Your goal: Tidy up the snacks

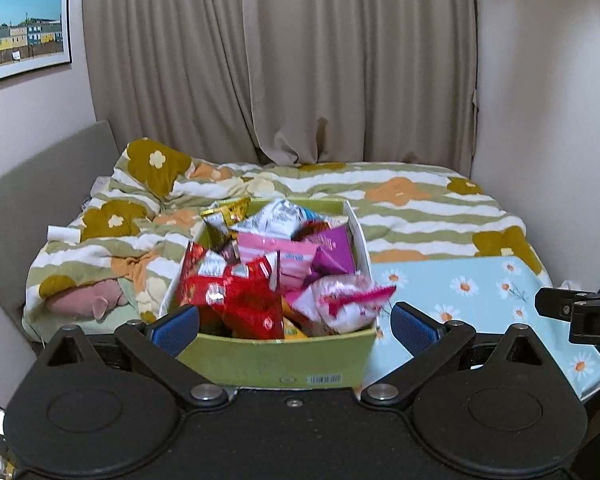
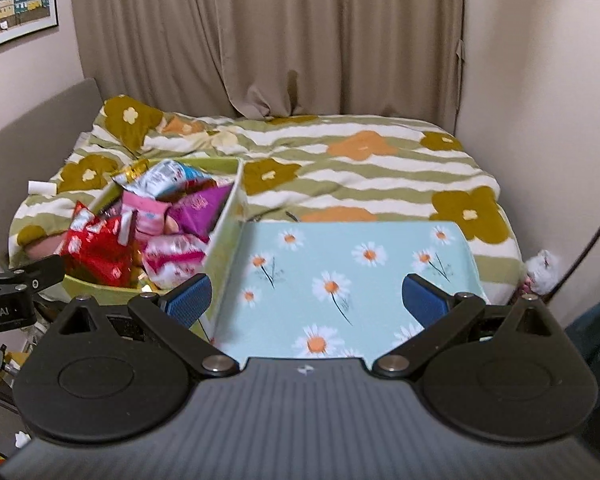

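A: Any writing legible?
B: Hardly; the packets point(image 1: 256, 276) are blurred. They fill the green box point(image 1: 276, 360) on the bed point(image 1: 420, 200), left of the daisy tray point(image 2: 340, 272).
A: Grippers?
B: Left gripper point(image 1: 296, 322) and right gripper point(image 2: 308, 296): jaws wide apart, holding nothing.

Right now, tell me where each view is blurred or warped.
Left wrist view: snack packets in the green box are smeared, the poster bows with the fisheye. Right wrist view: packets soft too, the daisy cloth fairly sharp.
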Demonstrator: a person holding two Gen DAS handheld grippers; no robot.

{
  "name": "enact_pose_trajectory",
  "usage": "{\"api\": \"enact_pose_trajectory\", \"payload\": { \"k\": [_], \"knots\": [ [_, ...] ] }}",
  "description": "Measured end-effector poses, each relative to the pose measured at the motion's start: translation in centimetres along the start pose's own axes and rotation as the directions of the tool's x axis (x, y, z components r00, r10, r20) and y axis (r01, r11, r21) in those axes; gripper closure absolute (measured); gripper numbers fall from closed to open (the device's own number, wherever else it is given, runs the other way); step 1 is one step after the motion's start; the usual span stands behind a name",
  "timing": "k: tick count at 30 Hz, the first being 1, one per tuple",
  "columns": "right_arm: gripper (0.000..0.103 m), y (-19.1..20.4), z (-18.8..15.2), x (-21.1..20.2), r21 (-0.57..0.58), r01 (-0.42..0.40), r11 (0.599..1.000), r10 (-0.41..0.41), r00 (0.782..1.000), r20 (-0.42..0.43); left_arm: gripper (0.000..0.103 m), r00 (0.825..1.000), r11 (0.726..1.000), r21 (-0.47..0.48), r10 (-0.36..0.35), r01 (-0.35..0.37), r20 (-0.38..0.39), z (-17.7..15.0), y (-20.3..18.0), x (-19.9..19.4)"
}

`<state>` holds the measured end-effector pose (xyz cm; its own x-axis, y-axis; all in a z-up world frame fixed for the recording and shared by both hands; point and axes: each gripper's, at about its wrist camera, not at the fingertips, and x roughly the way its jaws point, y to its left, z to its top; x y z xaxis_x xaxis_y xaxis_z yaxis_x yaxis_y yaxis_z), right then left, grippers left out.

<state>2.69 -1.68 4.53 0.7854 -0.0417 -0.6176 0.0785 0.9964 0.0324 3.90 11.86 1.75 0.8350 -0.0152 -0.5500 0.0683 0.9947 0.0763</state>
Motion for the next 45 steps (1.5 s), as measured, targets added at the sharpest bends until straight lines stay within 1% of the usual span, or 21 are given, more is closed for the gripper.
{"api": "enact_pose_trajectory", "payload": {
  "k": [5, 22, 36, 45],
  "knots": [
    [0.0, -0.18, -0.7, -0.27, 0.007, 0.0, 1.0, 0.0, 1.0, -0.01, 0.0, 1.0, 1.0, 0.008, -0.001, 0.001, -0.002, -0.37, -0.35, -0.38],
    [0.0, -0.98, -0.78, -0.52, 0.025, 0.009, 1.0, -0.008, 1.0, -0.024, 0.0, 1.0, 1.0, 0.009, -0.007, 0.007, -0.007, -0.62, -0.72, -0.67],
    [0.0, -0.42, -0.78, -0.11, 0.013, 0.017, 1.0, -0.017, 0.999, -0.031, 0.0, 1.0, 1.0, 0.005, -0.013, 0.013, -0.013, -0.56, -0.64, -0.65],
    [0.0, -0.22, -0.8, 0.28, 0.011, 0.006, 1.0, -0.005, 0.999, -0.036, 0.0, 1.0, 1.0, 0.0, -0.013, 0.013, -0.014, -0.22, -0.69, -0.62]
  ]
}}
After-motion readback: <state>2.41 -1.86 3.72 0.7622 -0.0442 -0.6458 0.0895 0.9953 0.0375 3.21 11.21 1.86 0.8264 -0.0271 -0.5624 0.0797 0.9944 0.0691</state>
